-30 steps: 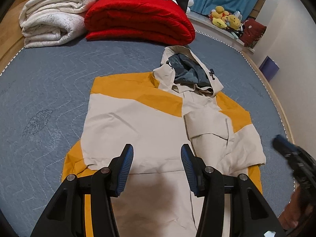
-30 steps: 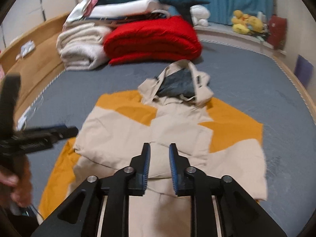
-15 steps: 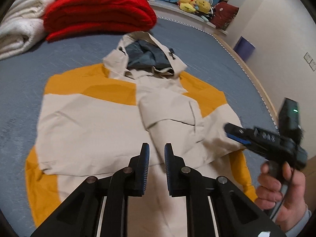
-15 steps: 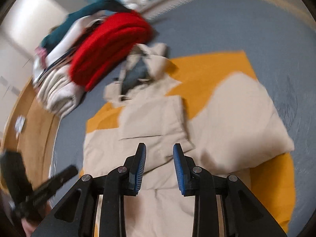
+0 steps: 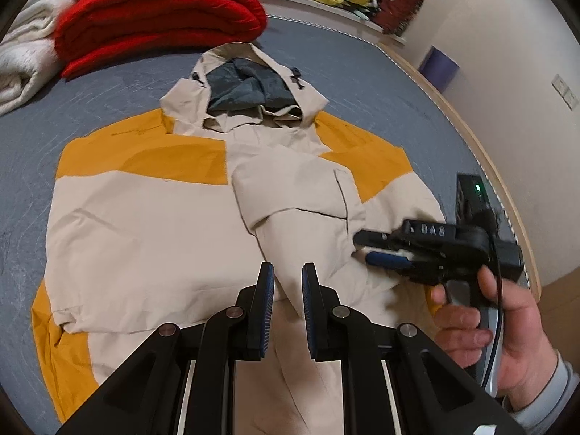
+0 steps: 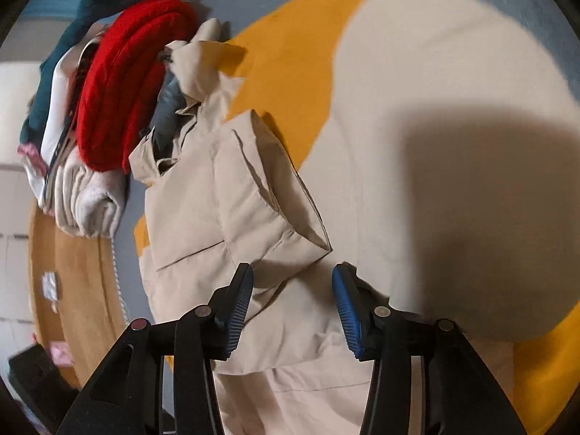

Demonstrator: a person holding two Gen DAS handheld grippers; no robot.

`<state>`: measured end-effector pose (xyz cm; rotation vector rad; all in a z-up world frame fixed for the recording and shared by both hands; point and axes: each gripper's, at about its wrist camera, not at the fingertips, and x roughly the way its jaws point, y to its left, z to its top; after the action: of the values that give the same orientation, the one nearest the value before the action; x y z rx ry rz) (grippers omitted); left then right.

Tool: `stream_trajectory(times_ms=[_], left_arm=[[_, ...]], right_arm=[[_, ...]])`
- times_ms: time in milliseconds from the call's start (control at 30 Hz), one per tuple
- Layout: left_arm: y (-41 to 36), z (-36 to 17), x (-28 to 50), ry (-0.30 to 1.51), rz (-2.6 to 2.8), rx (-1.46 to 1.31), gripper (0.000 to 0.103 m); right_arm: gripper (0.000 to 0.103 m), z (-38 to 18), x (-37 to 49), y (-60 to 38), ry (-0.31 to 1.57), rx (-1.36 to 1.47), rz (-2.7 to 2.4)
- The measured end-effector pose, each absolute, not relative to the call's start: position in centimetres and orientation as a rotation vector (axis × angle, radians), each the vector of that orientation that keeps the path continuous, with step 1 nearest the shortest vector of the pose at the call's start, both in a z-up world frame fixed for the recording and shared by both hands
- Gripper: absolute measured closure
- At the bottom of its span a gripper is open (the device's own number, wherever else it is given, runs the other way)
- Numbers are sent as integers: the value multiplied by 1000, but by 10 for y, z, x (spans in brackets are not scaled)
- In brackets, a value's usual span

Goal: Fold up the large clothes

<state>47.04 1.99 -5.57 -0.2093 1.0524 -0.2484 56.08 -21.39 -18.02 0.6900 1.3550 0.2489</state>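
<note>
On the bed (image 5: 362, 65), right claw (image 6: 291, 282) now lower, opening over jacket (image 5: 152, 224).

The jacket's (image 5: 152, 224) hem (nearest edge) runs off frame.

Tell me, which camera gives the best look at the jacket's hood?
The left wrist view: the hood lies whole and sharp, its grey lining showing, beyond the left gripper. In the right wrist view, it sits sideways, blurred and squeezed against the red blanket.

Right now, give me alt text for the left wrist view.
A beige-and-orange hooded jacket lies flat on a grey bedspread, sleeves folded in. The left gripper hovers nearly shut; the right gripper, hand-held, reaches its cuff. Behind: red blanket.
</note>
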Motion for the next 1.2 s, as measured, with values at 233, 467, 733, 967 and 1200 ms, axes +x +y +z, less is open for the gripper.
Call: stream_trajectory(times_ms=[233,467,733,967,1200], left_arm=[[16,-53,468,1044,-309,-238,89],[14,-58,470,1061,-305,-254,85],[15,-65,472,1080,-304,-264,85],[10,-68,472,1089,-330,-250,82],[10,-66,474,1074,-342,-277,69]], right_arm=[[103,-171,565,-210,1265,758,286],[103,-114,559,-187,1109,655,420],[57,-167,561,-212,1306,765,300],[57,-186,564,-208,1329,834,307],[99,-145,559,-193,1128,817,494]])
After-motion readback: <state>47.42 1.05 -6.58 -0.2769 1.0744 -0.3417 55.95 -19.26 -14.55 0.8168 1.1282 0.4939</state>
